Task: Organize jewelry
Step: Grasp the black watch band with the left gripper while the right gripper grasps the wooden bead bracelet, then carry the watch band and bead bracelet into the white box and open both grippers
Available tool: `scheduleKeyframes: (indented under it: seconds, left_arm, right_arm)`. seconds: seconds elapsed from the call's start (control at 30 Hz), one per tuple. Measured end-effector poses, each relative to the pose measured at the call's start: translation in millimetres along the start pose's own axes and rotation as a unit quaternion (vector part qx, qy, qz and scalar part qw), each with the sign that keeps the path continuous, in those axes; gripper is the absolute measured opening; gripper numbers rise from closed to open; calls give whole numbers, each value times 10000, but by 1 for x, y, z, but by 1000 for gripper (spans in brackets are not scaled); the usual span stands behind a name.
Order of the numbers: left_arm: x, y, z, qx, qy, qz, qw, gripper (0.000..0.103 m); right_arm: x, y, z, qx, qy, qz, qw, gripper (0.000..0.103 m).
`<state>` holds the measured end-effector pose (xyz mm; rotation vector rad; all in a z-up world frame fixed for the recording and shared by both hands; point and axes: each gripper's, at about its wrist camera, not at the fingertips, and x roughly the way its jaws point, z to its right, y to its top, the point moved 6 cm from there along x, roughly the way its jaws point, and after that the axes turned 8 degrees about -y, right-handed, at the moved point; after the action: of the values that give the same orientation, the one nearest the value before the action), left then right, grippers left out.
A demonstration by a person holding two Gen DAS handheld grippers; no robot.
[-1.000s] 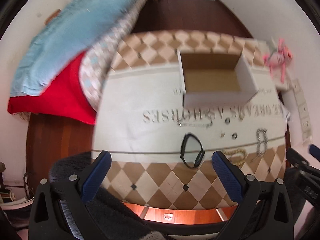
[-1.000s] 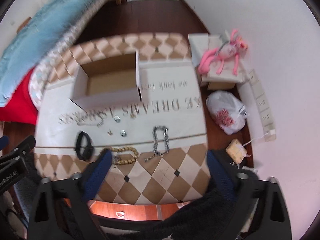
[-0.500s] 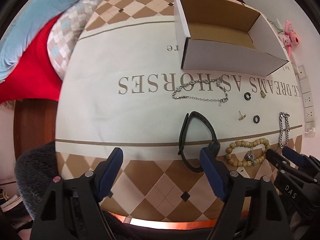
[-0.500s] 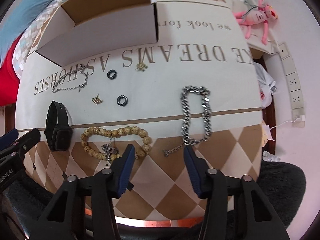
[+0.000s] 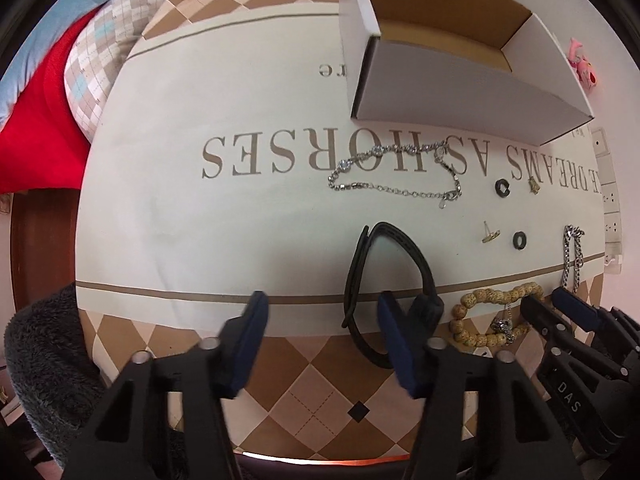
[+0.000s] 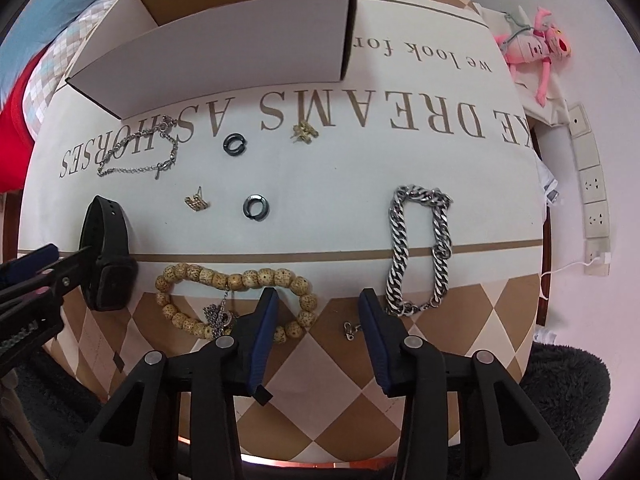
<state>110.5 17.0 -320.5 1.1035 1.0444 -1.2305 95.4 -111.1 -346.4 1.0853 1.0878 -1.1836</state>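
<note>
Jewelry lies on a printed tablecloth (image 5: 168,184) before an open cardboard box (image 5: 460,64). A black watch band (image 5: 360,264) lies just right of my left gripper (image 5: 322,304), which is open and empty low over the cloth; the band also shows in the right wrist view (image 6: 106,252). My right gripper (image 6: 318,300) is open and empty, between a wooden bead bracelet (image 6: 236,278) and a heavy steel chain (image 6: 420,248). A thin crystal chain (image 5: 396,176), two black rings (image 6: 256,208) and gold earrings (image 6: 304,132) lie further back.
The box (image 6: 224,44) stands at the back of the table. Folded blankets (image 5: 52,92) lie off the left edge. A pink plush toy (image 6: 532,52) and wall sockets (image 6: 592,184) are to the right. A dark fluffy rug (image 5: 40,360) lies below the front edge.
Both grippers have dropped lower and closer to the table. The left gripper's jaws have narrowed beside the watch band. The right gripper stands over the small clasp between beads and steel chain.
</note>
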Motion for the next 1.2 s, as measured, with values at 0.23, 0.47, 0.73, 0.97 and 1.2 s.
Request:
scheduleKeyframes:
  seconds: [0.23,0.47,0.73,0.97,1.2]
  left_arm:
    - [11,-2,-6,82,37,9,10000,28]
    - [17,2,-8,66,-35,115,9999,6]
    - [-1,0,-17,50,-114,317,9994,5]
    - [-25,-8,-15,119,-230,497,9984,5]
    - [-54,-9,-21,172,-346,696,9968,5]
  right_arm:
    - [-1,3,-8,-136,-5,144,9998,30]
    - [-5,3,-19,-205,-7,318,9993,10]
    - [-17,0,-11,73,454,399,9981,9]
    - [-50,-4,-13,-6,522,757,9958,9]
    - [-74,-2,-5,1,584,986,9934,9]
